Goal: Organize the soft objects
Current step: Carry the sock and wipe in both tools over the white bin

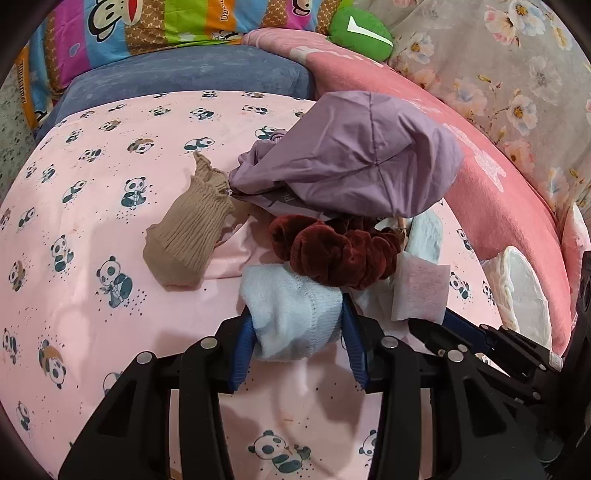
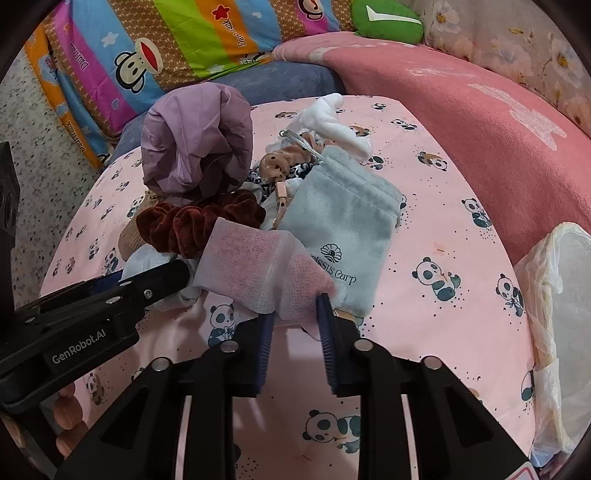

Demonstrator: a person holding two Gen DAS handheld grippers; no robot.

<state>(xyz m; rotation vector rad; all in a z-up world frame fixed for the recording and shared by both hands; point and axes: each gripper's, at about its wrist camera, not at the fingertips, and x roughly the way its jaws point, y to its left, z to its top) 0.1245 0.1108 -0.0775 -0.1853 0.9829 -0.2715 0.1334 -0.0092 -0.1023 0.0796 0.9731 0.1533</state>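
Observation:
On the pink panda sheet (image 1: pixel 92 229) lies a heap of soft things. My left gripper (image 1: pixel 297 317) is shut on a light blue sock (image 1: pixel 291 314) at the heap's near edge. Just right of it, my right gripper (image 2: pixel 295 310) is shut on a folded pink-and-white mesh cloth (image 2: pixel 255 269), lifted a little. Behind them lie a dark red velvet scrunchie (image 1: pixel 332 254), a crumpled purple fabric cap (image 1: pixel 351 162) and a beige ribbed sock (image 1: pixel 188 236). A grey-blue drawstring pouch (image 2: pixel 347 232) rests beside the mesh cloth, partly under it.
A white cloth (image 2: pixel 332 118) and a tan scrunchie (image 2: pixel 277 166) sit at the back of the heap. A pink blanket (image 2: pixel 480 129) curves along the right, with a white plastic bag (image 2: pixel 550 314) near it. A blue cushion (image 1: pixel 184 77), striped pillow (image 2: pixel 166 48) and green plush (image 1: pixel 358 33) lie behind.

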